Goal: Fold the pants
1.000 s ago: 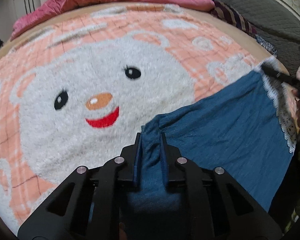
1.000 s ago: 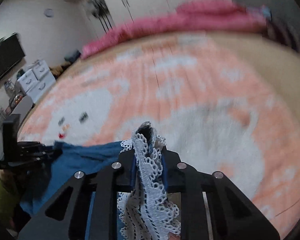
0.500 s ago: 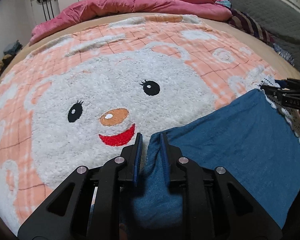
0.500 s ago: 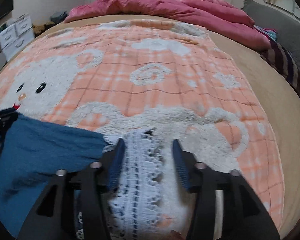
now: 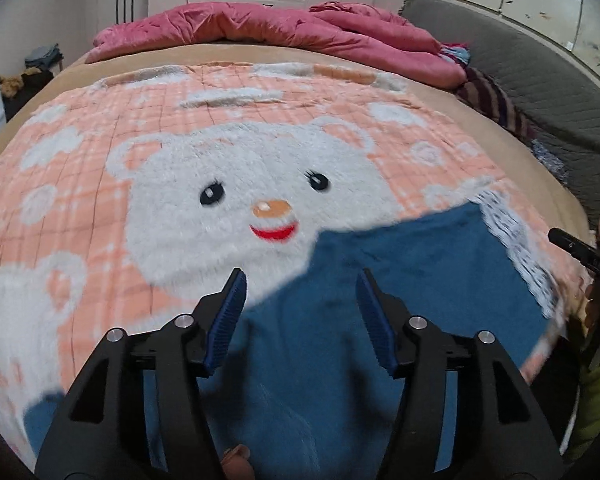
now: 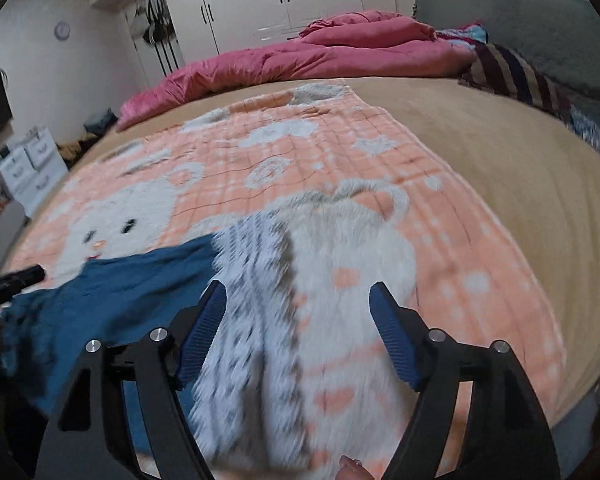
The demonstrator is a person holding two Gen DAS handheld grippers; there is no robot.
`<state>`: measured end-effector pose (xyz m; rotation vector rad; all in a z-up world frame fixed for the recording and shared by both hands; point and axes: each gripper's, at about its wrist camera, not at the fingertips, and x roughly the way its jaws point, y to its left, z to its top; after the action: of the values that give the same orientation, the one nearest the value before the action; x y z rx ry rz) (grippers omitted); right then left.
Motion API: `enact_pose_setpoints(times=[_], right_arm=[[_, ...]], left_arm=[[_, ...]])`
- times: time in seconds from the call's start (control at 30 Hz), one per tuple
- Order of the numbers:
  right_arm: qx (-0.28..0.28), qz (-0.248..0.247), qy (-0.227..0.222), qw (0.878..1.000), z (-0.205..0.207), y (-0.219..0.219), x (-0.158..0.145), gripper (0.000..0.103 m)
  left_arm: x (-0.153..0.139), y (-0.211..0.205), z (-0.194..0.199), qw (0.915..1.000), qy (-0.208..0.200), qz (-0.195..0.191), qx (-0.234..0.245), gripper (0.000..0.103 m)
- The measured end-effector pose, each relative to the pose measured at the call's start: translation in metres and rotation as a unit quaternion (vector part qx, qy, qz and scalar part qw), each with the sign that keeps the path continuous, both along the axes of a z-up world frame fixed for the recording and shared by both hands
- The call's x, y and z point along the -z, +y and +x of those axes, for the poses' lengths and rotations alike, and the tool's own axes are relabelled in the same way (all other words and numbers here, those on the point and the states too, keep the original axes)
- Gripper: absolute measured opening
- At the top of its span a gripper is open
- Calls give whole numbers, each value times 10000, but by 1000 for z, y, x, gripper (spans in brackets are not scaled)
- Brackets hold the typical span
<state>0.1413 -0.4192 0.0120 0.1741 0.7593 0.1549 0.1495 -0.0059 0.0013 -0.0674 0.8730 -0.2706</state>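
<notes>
Nearest, the left hand-held gripper (image 5: 300,312) and the right hand-held gripper (image 6: 298,332) are both opening, ribbed blue pads clear of the cloth. Below them, the blue pants (image 5: 412,276) with white lace hem (image 6: 256,280) lie flat on a fluffy peach bear blanket (image 5: 160,160). Beyond, a rumpled pink quilt (image 5: 284,28) crosses the bed.

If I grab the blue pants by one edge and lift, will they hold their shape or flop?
Probably flop: the blue pants lie flat and follow the fuzzy blanket, with soft wrinkles. The lace trim looks thin and may snag. They likely drag rather than slide on that pile.
</notes>
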Motion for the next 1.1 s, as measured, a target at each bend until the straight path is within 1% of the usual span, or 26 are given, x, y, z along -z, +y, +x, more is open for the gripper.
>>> enact_pose_setpoints(times=[0.07, 0.17, 0.23, 0.3, 0.43, 0.53, 0.57, 0.6, 0.67, 0.73, 0.77, 0.8, 0.87, 0.93, 1.0, 1.1], right_arm=[[-29, 124, 20, 9999, -19, 0, 0, 73], [-55, 281, 117, 9995, -38, 0, 1, 73], [-90, 552, 253, 9981, -48, -1, 5, 73], [-145, 710, 326, 9968, -55, 0, 8, 73], [7, 651, 639, 9958, -56, 3, 21, 73], [84, 666, 783, 9947, -56, 5, 29, 72], [60, 674, 831, 9942, -56, 6, 31, 62], [-5, 704, 895, 9935, -56, 10, 33, 49], [78, 714, 995, 9924, -56, 11, 36, 48], [111, 829, 983, 9916, -55, 9, 37, 48], [127, 892, 980, 9911, -55, 8, 37, 45], [141, 952, 943, 9909, -55, 7, 36, 36], [128, 997, 907, 9908, -52, 5, 36, 26], [-70, 1108, 858, 9901, -52, 9, 34, 23], [-205, 938, 708, 9929, -55, 16, 27, 20], [-53, 647, 560, 9963, -60, 11, 19, 16]], left_arm=[[2, -7, -18, 9999, -12, -86, 127, 53], [7, -18, -41, 9995, -16, -65, 297, 54], [11, -22, -56, 9993, -30, 16, 379, 55], [16, -23, -68, 9993, -28, 116, 363, 55], [31, -13, -78, 9995, 222, 77, 188, 55], [33, -7, -85, 9996, 159, 240, 61, 55], [34, -4, -85, 9996, 163, 250, 12, 55], [34, -1, -85, 9994, 177, 279, -58, 55], [36, 4, -84, 9991, 184, 342, -177, 55], [37, 7, -83, 9990, 195, 337, -222, 55], [38, 7, -82, 9988, 204, 372, -255, 56], [40, 7, -81, 9986, 209, 392, -295, 56], [44, 8, -78, 9982, 232, 416, -351, 57], [46, 7, -77, 9982, 238, 400, -373, 59], [48, 8, -77, 9981, 208, 413, -400, 60], [47, 9, -78, 9978, 186, 460, -447, 60]])
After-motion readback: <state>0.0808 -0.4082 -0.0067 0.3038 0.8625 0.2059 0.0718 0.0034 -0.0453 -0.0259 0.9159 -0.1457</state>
